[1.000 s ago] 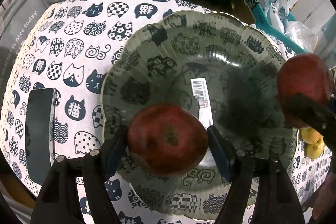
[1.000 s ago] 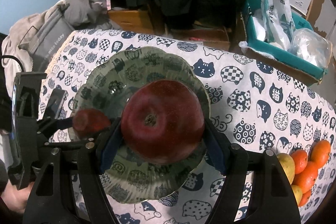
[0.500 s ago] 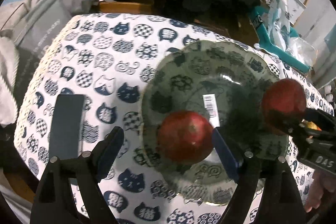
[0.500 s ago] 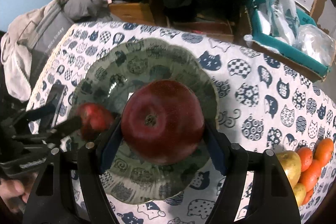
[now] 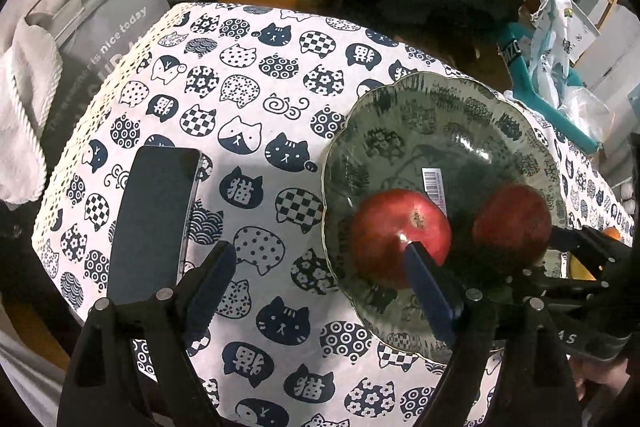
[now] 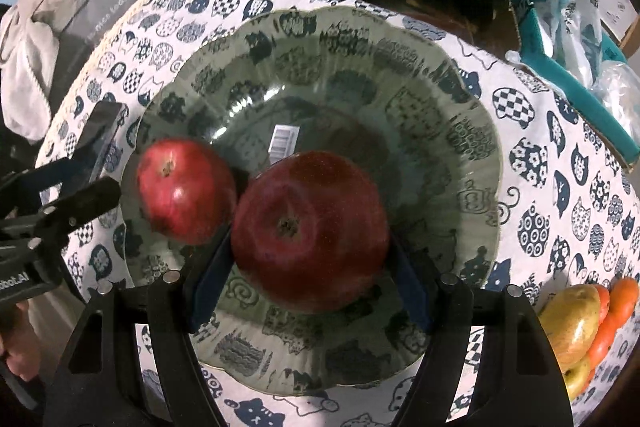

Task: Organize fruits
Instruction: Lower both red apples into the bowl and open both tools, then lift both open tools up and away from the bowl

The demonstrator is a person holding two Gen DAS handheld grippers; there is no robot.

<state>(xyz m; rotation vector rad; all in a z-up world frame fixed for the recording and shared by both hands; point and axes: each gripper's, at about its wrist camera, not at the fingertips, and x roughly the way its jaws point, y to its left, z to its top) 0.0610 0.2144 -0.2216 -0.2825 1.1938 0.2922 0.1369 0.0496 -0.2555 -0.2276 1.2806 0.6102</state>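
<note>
Cat-print cloth covers the bench, and on it stands the green patterned plate that I am loading. One red apple lies on the plate's left part, free of any grip. My right hand-held gripper pinches the second apple between its blue pads, low over the plate's middle; I cannot tell whether that apple touches the plate. Its underside and part of the barcode label are hidden. My left hand-held gripper has just been opening: its jaws stand spread over the cloth and the plate's rim, with nothing between them. In the left wrist view its right pad overlaps the released apple, so contact there is unclear. At the right edge, oranges and a yellowish fruit lie on the cloth, partly cut off. A dark phone lies left of the plate.
</note>
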